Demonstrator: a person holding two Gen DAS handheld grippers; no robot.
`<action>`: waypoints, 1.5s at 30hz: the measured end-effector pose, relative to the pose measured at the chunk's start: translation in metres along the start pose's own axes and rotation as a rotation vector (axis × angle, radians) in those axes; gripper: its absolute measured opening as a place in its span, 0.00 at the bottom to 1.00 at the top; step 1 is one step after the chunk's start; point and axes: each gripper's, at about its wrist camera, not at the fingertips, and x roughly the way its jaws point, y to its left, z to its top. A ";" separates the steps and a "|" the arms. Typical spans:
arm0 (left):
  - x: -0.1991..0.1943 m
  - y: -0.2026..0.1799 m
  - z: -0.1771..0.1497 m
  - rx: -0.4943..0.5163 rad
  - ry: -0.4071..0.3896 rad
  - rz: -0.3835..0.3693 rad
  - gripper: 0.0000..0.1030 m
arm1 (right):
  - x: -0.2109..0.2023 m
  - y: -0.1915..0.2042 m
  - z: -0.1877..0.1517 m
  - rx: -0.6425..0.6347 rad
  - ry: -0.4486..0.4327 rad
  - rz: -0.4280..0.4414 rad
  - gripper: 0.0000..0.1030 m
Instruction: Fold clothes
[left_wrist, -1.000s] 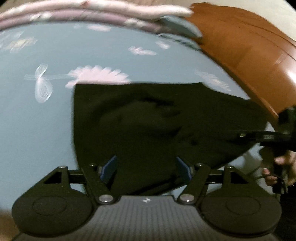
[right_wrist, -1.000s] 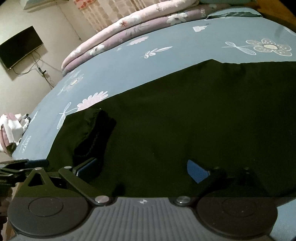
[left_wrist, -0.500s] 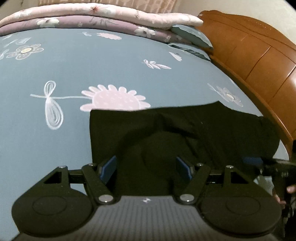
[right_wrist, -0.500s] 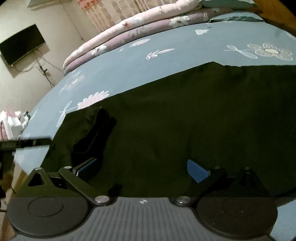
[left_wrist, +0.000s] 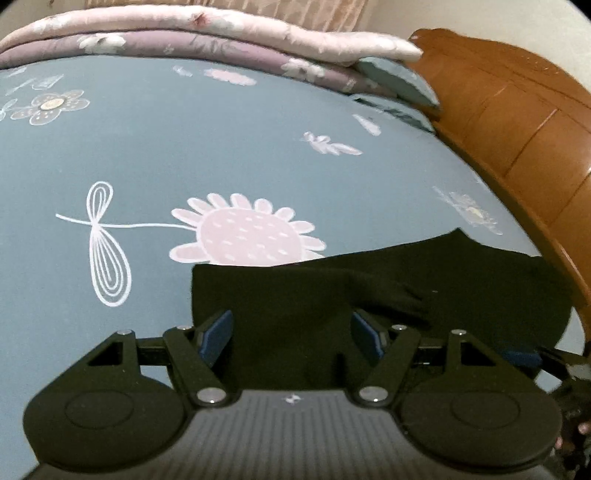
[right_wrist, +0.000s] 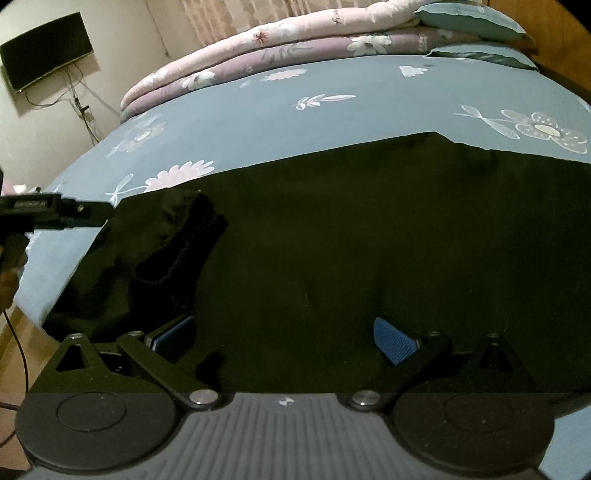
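A black garment (left_wrist: 369, 295) lies spread flat on the blue flowered bed sheet (left_wrist: 184, 147). My left gripper (left_wrist: 291, 332) is open, its blue pads (left_wrist: 218, 330) wide apart over the garment's near left edge, gripping nothing. In the right wrist view the garment (right_wrist: 351, 229) fills the middle, with a rumpled sleeve or cuff (right_wrist: 177, 243) at its left. My right gripper (right_wrist: 282, 338) is also open above the cloth's near edge, and the left gripper (right_wrist: 55, 210) shows at the far left. The right gripper's tip (left_wrist: 524, 356) peeks in at the left view's right edge.
Folded pink and purple quilts (left_wrist: 203, 33) and teal pillows (right_wrist: 469, 18) line the bed's far side. A wooden headboard (left_wrist: 517, 122) runs along the right. A wall-mounted TV (right_wrist: 48, 48) with dangling cables and the floor (right_wrist: 14, 343) lie beyond the bed's left edge.
The left gripper has drawn back toward the garment's near edge, so more sheet shows beyond the cloth. The garment has settled flat. The right gripper has hardly moved.
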 end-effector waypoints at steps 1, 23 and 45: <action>0.005 0.002 0.002 -0.007 0.010 0.012 0.68 | 0.000 0.001 0.000 -0.007 0.001 -0.003 1.00; 0.014 -0.103 -0.041 0.220 0.137 -0.191 0.73 | 0.005 0.021 -0.011 -0.185 0.009 -0.103 1.00; -0.028 -0.123 -0.050 0.195 0.091 -0.151 0.77 | -0.059 -0.066 0.007 0.092 -0.250 -0.159 1.00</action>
